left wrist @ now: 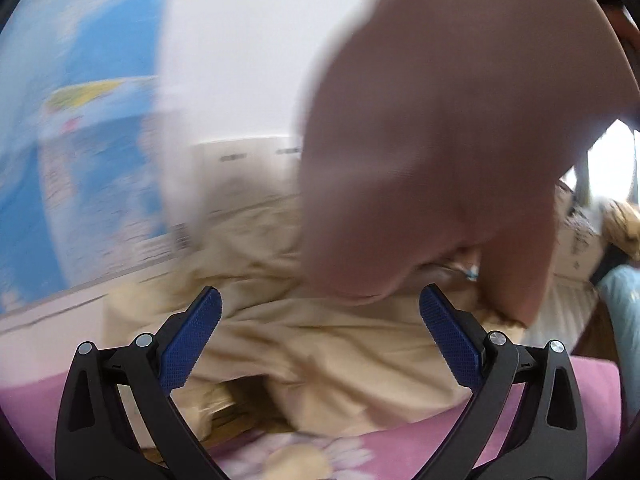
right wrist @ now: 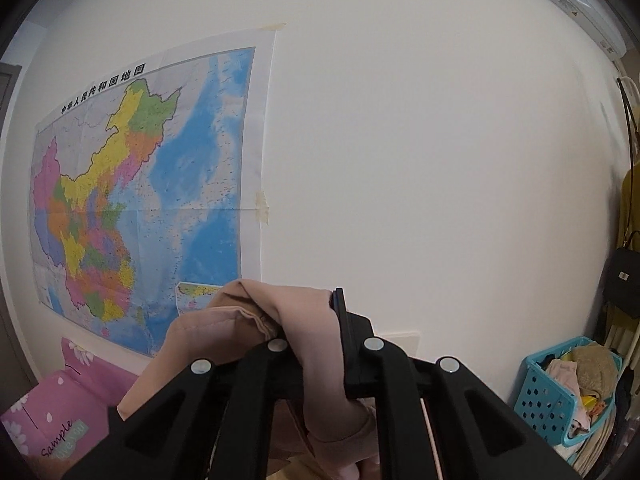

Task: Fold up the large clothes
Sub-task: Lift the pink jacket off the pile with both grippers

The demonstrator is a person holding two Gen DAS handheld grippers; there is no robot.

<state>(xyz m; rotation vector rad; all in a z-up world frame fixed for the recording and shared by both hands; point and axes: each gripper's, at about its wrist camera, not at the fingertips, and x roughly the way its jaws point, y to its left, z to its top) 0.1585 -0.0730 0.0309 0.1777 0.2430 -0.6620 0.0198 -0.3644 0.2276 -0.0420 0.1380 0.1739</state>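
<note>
1. Wall map taped to white wall, left of centre.
2. Pink garment raised above beige bedding, hanging in front of left gripper.
3. Left gripper: jaws wide apart, nothing between.
4. Right gripper: clamped together on bunched pink garment.
5. Blue basket of clothes, lower right.
</note>
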